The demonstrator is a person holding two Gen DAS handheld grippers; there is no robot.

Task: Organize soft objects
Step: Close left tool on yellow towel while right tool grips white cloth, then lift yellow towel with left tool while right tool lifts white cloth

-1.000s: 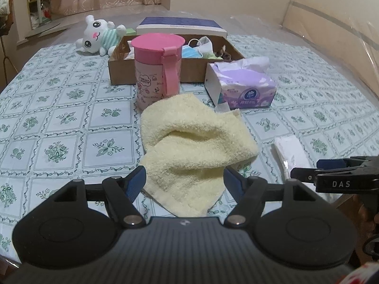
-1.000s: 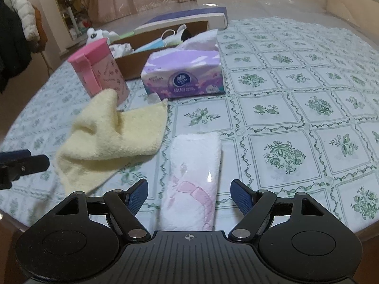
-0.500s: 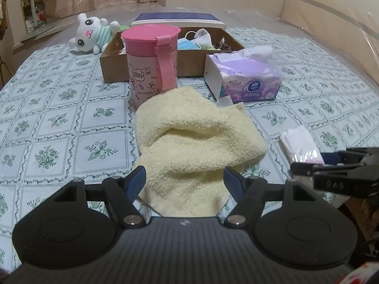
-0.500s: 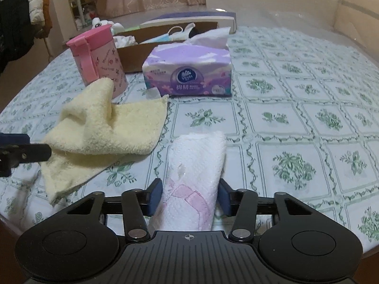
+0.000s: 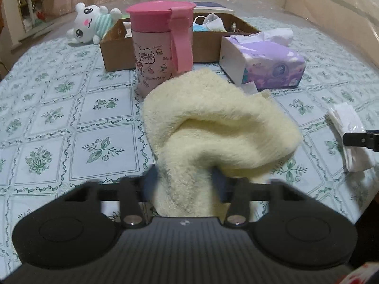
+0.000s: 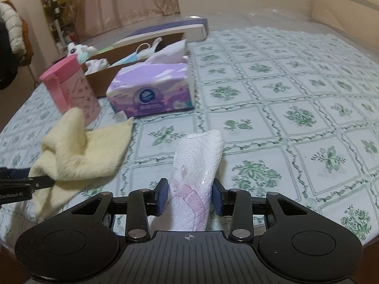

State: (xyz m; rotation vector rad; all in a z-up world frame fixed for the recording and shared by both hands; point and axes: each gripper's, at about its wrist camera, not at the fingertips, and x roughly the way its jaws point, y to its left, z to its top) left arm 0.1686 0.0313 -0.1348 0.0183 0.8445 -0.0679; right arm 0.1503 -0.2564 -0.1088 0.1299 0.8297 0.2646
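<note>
My left gripper [image 5: 183,179] is shut on the near fold of a fluffy pale yellow towel [image 5: 218,127], which bunches up between its fingers; the towel also shows in the right wrist view [image 6: 80,151]. My right gripper [image 6: 190,195] is shut on a white plastic-wrapped tissue pack [image 6: 197,165] with pink print and holds its near end lifted off the table. That pack shows at the right edge of the left wrist view [image 5: 348,127].
A pink Hello Kitty cup [image 5: 161,45] stands just behind the towel. A purple tissue box [image 5: 265,64] lies to its right. Behind them is a brown cardboard box [image 5: 203,40] holding face masks, with a white plush toy [image 5: 90,23] at its left.
Both grippers went from open to shut. The left closed on the yellow towel and pulled it into a bunch. The right closed on the tissue pack and lifted it.
</note>
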